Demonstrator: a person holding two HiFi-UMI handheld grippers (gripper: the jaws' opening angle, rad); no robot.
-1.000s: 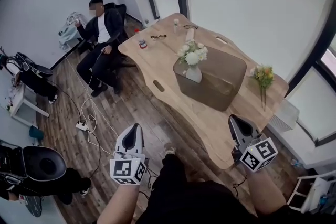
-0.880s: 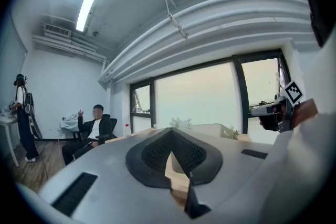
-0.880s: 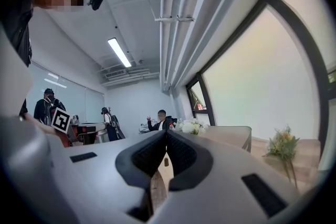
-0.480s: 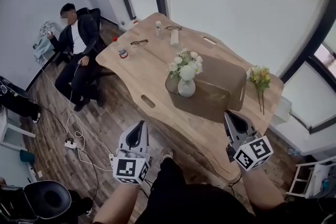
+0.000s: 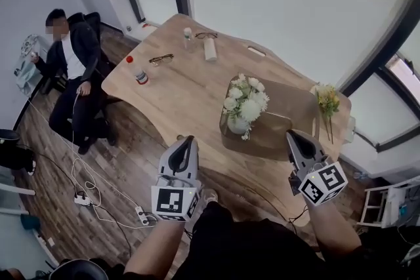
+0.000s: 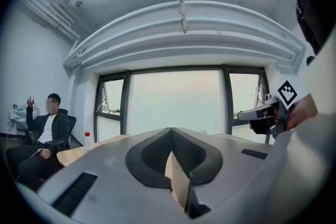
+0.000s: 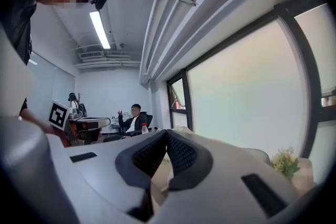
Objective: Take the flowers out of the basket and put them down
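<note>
A bunch of white flowers [image 5: 245, 101] stands in a white vase at the left end of a brown basket [image 5: 285, 116] on the wooden table [image 5: 184, 92]. A small yellow bunch [image 5: 327, 99] lies at the table's right end, just beyond the basket; its blooms also show in the right gripper view [image 7: 286, 161]. My left gripper [image 5: 189, 140] hangs over the table's near edge, left of the vase, shut and empty [image 6: 170, 131]. My right gripper [image 5: 291, 135] is at the basket's near right corner, jaws pressed together with nothing in them [image 7: 165, 134].
A person [image 5: 69, 59] sits on a chair left of the table. On the far part of the table are a red-capped bottle [image 5: 138, 73], two pairs of glasses [image 5: 161, 60], and a white roll [image 5: 210, 49]. Cables and a power strip [image 5: 141, 212] lie on the floor.
The view has swung left and nearer to the table. Both grippers have come forward to the table's near edge, still shut. The flowers and basket have not moved.
</note>
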